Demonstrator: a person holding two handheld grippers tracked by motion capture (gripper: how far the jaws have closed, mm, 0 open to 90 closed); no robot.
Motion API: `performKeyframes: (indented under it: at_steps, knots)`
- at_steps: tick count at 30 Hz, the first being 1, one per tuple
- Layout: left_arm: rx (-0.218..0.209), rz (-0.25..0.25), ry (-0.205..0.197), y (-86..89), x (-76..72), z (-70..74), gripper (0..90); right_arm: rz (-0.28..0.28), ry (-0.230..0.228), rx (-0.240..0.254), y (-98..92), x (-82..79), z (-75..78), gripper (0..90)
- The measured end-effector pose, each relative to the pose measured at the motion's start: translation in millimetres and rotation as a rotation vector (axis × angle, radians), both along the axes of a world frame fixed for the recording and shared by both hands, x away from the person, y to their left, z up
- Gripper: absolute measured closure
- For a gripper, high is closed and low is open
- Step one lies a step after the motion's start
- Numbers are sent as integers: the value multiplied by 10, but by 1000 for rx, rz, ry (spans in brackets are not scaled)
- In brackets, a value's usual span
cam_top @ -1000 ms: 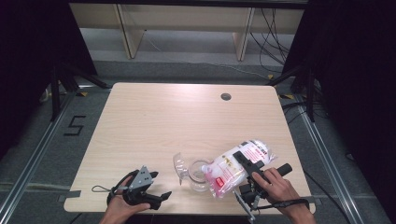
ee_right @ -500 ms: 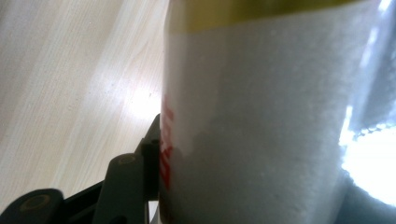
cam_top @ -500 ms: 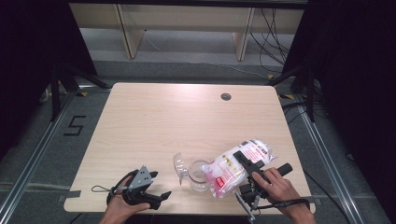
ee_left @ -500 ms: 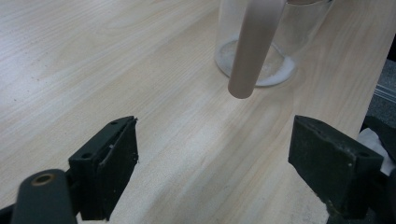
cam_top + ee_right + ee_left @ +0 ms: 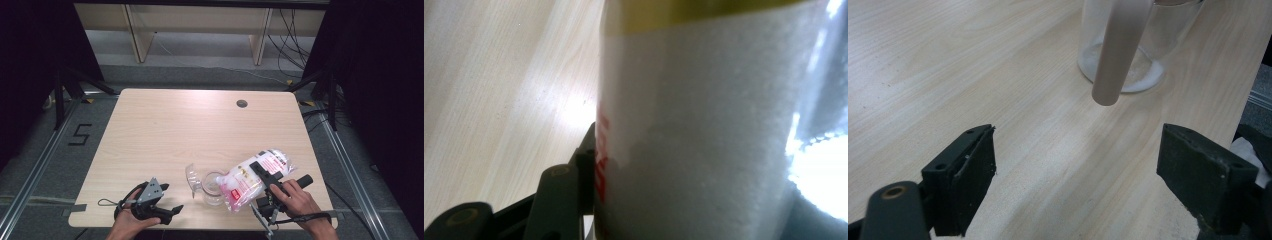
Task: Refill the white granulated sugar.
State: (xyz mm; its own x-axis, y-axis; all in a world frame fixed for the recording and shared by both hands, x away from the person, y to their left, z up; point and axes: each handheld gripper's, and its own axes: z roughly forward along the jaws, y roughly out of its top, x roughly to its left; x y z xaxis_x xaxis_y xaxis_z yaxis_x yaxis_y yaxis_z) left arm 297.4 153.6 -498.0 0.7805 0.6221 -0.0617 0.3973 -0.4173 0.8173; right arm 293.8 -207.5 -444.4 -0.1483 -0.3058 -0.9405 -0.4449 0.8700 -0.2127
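1. Near the desk's [image 5: 165,125] front edge, right of centre, the right gripper [image 5: 262,172] clamps a white bag [image 5: 252,177], tilted over a glass jar [image 5: 214,187].
2. Beside the jar stands a clear funnel [image 5: 192,175].
3. At the front-left corner, the left gripper [image 5: 172,210] rests with jaws wide and nothing between them.

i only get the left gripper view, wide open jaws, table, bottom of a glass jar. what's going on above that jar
Observer: The right gripper holds a plastic bag of white grains tilted, its low end over the jar.
Operator: grip solid?
Observer: In the right gripper view a jaw presses the bag's side.
Operator: anything else near the jar
Observer: A clear funnel leans at its left rim.
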Motion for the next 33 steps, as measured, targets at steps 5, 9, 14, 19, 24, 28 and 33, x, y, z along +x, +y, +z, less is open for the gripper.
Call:
performKeyframes:
  at_steps: [5, 9, 14, 19, 24, 28, 33]
  knots:
    - [23, -2, -6, 12, 7, 5, 154, -18, 9, 20, -10, -8, -18, 512]
    - [9, -2, 5, 3, -3, 8, 154, 1, -2, 0, 2, 0, -1, 512]
    - [0, 0, 0, 1, -1, 2, 154, 7, -8, 2, -2, 3, 4, 513]
    - [9, -2, 4, 3, -3, 8, 154, 5, -19, 5, -10, 0, 19, 513]
    - [-1, 2, 5, -3, -6, 6, 154, -6, -19, 1, -12, -7, 1, 514]
    - [7, -2, 4, 2, -4, 8, 154, 14, -36, -18, 3, 0, -2, 514]
    - [8, -2, 4, 2, -4, 8, 154, 0, -26, -25, 8, -8, 8, 515]
